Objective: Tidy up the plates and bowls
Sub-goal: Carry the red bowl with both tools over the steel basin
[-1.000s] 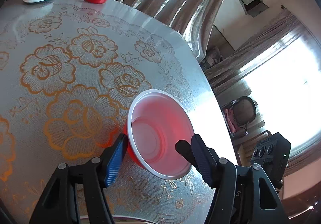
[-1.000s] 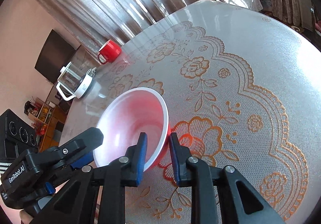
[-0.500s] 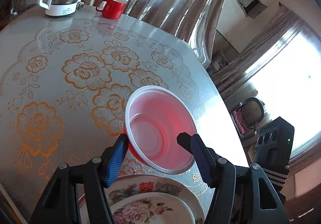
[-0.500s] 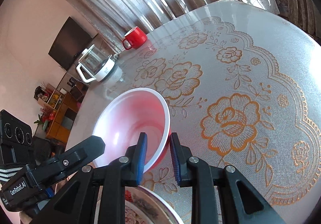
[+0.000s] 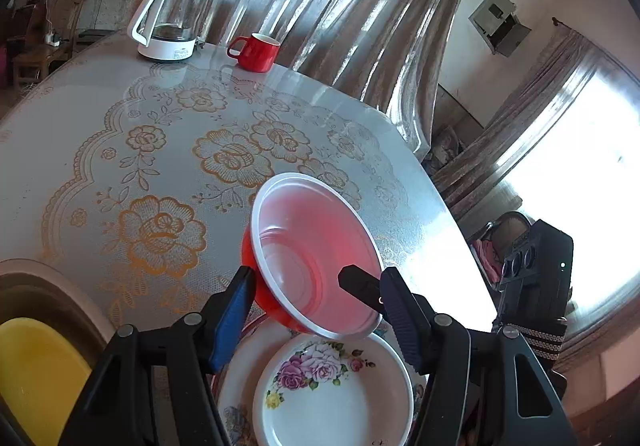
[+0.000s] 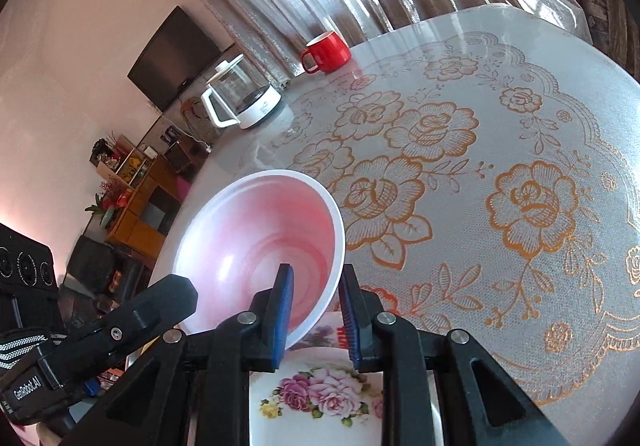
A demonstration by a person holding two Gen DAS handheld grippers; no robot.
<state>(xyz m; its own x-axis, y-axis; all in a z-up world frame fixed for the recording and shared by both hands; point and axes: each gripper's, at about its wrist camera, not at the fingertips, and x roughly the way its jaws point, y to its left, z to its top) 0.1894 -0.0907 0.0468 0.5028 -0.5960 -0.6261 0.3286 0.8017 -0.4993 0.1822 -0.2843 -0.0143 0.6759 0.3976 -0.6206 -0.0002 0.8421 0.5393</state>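
Left wrist view: the left gripper (image 5: 316,312) straddles the red plastic bowl with a white inside (image 5: 314,258), pads on its outer walls, holding it tilted above the white floral porcelain bowl (image 5: 332,394) at the frame's bottom, which sits on a patterned plate (image 5: 236,378) on the counter (image 5: 120,118). Such a grip on sloping walls could slip.

Right wrist view: the right gripper (image 6: 316,312) is clamped on the red bowl's rim at lower centre. Uneven release could tip it off the floral bowl.
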